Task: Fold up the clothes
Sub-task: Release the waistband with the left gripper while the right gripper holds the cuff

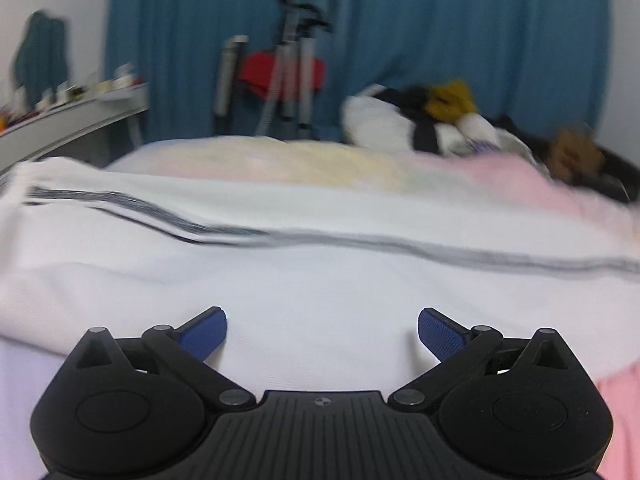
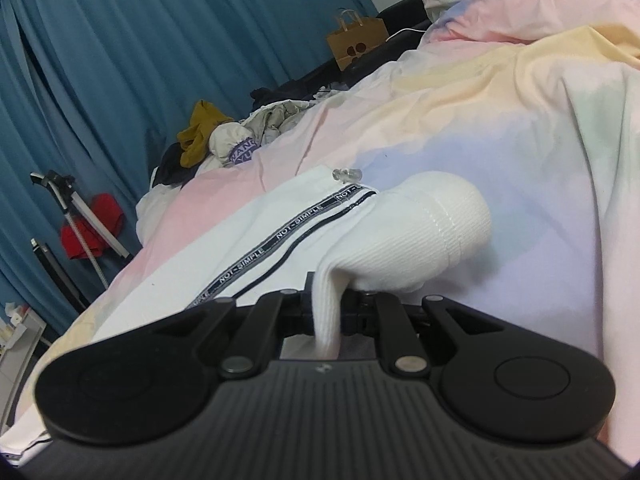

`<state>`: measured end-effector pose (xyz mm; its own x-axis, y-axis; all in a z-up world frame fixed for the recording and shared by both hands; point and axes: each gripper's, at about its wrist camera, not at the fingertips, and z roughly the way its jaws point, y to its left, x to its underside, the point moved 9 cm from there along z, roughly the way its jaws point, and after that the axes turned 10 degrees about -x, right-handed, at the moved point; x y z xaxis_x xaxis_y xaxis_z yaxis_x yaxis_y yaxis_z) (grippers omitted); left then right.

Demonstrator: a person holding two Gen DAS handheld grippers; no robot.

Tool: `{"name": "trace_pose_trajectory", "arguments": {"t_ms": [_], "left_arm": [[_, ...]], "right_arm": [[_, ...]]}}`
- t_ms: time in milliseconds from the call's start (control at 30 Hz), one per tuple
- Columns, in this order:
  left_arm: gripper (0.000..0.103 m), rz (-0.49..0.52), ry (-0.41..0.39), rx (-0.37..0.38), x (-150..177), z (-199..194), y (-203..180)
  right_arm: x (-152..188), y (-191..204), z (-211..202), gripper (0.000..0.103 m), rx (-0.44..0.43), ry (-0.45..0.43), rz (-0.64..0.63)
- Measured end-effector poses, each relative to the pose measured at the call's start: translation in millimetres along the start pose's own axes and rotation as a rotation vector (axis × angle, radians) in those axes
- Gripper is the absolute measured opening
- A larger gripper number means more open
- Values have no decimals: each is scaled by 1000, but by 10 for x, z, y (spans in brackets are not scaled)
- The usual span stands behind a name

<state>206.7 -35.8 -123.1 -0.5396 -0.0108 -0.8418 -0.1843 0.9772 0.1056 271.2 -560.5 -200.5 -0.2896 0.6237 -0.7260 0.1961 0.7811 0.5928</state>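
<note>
Right tongs (image 2: pixel 329 312) pinching white garment's (image 2: pixel 280 236) cuff

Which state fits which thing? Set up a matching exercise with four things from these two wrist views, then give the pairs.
Things:
1. left gripper
2. right gripper
3. paper bag
4. mustard garment

States:
A. on the clothes pile beside the curtain
B. open, above the white garment
C. standing beyond the bed's far edge
D. shut on the ribbed cuff

Pairs: 1-B, 2-D, 3-C, 4-A
</note>
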Motion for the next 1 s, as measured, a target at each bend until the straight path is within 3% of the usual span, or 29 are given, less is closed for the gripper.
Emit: {"name": "trace_pose_trajectory", "arguments": {"t_ms": [100, 200, 1000], "left_arm": [[103, 40, -72, -75, 233, 164, -235], [103, 44, -89, -92, 276, 180, -297], [103, 92, -87, -110, 322, 189, -264]], "right_arm": [[24, -16, 33, 12, 3, 3, -4], [48, -32, 65, 12, 6, 5, -9], [107, -54, 149, 12, 21, 17, -34]]}}
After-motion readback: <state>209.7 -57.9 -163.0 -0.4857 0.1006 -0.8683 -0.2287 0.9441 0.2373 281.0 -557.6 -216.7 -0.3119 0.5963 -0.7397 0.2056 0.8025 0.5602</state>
